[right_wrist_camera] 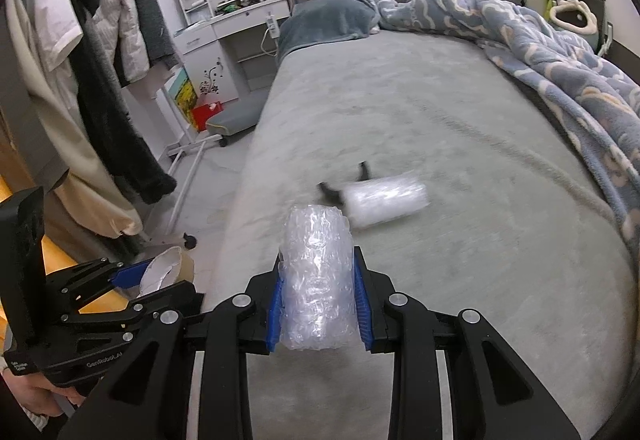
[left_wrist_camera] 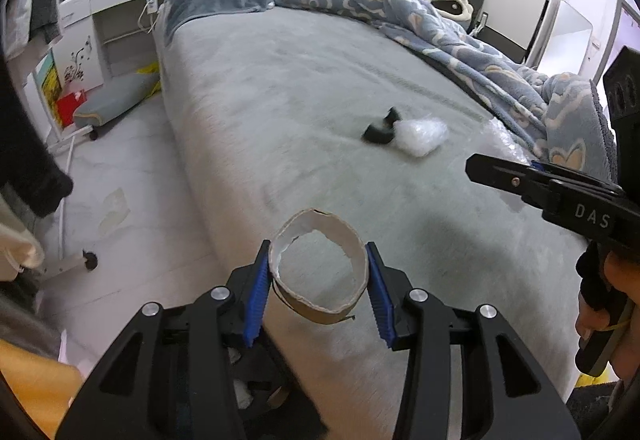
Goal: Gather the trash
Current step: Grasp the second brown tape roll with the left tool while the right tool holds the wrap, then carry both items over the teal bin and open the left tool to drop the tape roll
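My left gripper (left_wrist_camera: 318, 274) clamps a cardboard tape ring (left_wrist_camera: 320, 266) between its blue pads, held over the bed's near edge. My right gripper (right_wrist_camera: 318, 296) squeezes a roll of bubble wrap (right_wrist_camera: 316, 280) above the grey bed (right_wrist_camera: 440, 120). Farther out on the mattress lie another bubble-wrap wad (left_wrist_camera: 420, 136) and a small black scrap (left_wrist_camera: 380, 128) touching it, near the blue blanket (left_wrist_camera: 480, 40).

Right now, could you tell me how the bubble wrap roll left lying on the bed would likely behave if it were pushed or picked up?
The bubble wrap roll is roughly cylindrical and lies on its side, so a push would probably roll it across the bed. It looks air-filled, so it is likely light and squashy. Its glossy plastic may slip.
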A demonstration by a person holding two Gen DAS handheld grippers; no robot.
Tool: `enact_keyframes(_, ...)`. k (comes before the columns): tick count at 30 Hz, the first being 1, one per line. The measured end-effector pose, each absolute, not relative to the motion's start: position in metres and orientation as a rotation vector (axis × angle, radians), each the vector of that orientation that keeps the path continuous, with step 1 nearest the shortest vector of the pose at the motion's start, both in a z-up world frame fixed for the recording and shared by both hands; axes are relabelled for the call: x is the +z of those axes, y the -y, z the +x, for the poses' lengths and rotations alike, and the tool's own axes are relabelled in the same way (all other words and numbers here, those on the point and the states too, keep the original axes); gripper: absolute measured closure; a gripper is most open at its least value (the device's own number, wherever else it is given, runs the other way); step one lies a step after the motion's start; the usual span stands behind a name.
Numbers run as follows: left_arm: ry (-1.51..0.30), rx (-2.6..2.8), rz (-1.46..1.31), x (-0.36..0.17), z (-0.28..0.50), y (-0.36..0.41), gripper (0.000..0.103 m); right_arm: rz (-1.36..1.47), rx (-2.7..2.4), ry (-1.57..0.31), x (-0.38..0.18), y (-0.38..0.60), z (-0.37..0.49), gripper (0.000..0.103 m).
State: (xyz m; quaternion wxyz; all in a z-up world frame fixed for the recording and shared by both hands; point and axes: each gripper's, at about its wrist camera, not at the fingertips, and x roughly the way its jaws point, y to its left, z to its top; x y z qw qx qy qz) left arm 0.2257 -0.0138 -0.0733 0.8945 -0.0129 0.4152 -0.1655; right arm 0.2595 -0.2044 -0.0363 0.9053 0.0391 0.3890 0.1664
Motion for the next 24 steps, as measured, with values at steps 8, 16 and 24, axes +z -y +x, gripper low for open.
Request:
enact_keyframes(8,-0.908,-0.291,-0.052,-0.089,0.214,-0.028,0.055,0.088,0.377,-0.812,-0.037,0.173,0.245,0.073)
enact_keyframes(16,-0.99,-0.235,-0.105,-0.114,0.215,-0.069,0.055,0.101,0.413,-0.824,-0.04,0.129,0.241,0.073)
enact_keyframes(24,-1.119,-0.186,-0.169,-0.141,0.217,-0.107,0.055,0.092,0.461,-0.859,-0.049,0.082,0.241,0.073)
